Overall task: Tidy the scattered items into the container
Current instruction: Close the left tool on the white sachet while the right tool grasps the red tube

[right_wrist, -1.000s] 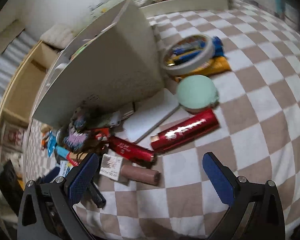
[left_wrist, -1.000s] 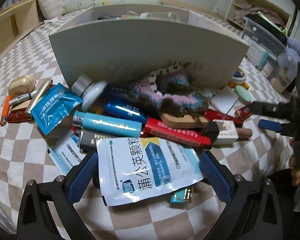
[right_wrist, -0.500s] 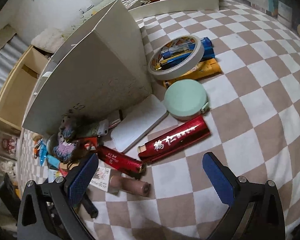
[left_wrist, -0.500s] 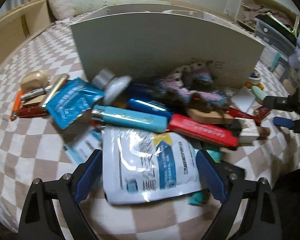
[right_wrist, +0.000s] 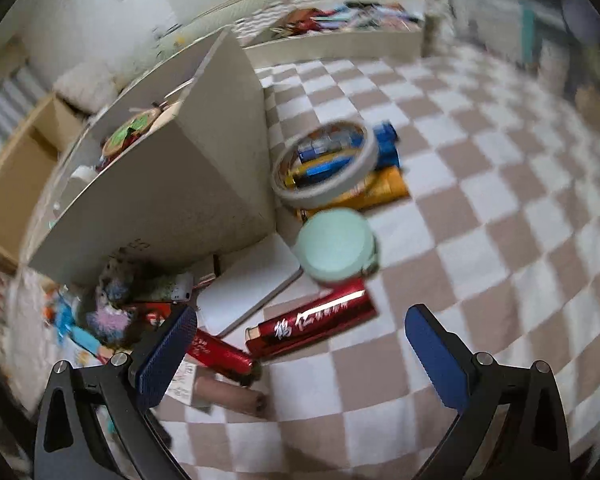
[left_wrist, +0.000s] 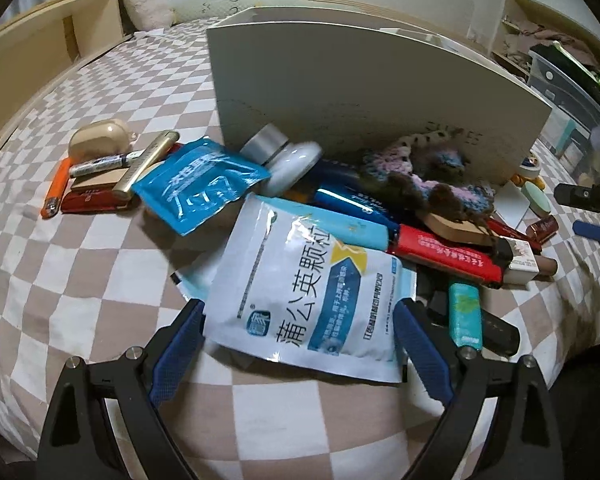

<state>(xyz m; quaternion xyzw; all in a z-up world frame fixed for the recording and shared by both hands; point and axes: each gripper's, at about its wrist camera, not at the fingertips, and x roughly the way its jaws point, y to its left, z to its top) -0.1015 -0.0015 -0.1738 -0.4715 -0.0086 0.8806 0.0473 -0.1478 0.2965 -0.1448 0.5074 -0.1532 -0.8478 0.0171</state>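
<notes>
My left gripper (left_wrist: pixel 300 340) is shut on a wide white and blue medicine sachet (left_wrist: pixel 312 292); its blue pads press the sachet's two side edges. The sachet hangs tilted, its far end over a cyan tube (left_wrist: pixel 356 228) in a pile of scattered items. Behind the pile stands the tall white container (left_wrist: pixel 360 92). My right gripper (right_wrist: pixel 300 320) is open with nothing gripped, hovering over a shiny red tube (right_wrist: pixel 312 324) on the checked cover. The container (right_wrist: pixel 172 184) rises to its upper left.
Left of the pile lie a blue sachet (left_wrist: pixel 200 184), a gold pen (left_wrist: pixel 148 164) and an orange lighter (left_wrist: pixel 54 192). A tape roll (right_wrist: pixel 326 168), a mint round case (right_wrist: pixel 336 246) and a white card (right_wrist: pixel 252 288) lie beside the container. A shallow tray (right_wrist: pixel 340 40) sits further back.
The left gripper has closed in on the sachet, raised it and carried it forward over the cyan tube. The right view swung slightly, bringing the red tube between the right gripper's open fingers.
</notes>
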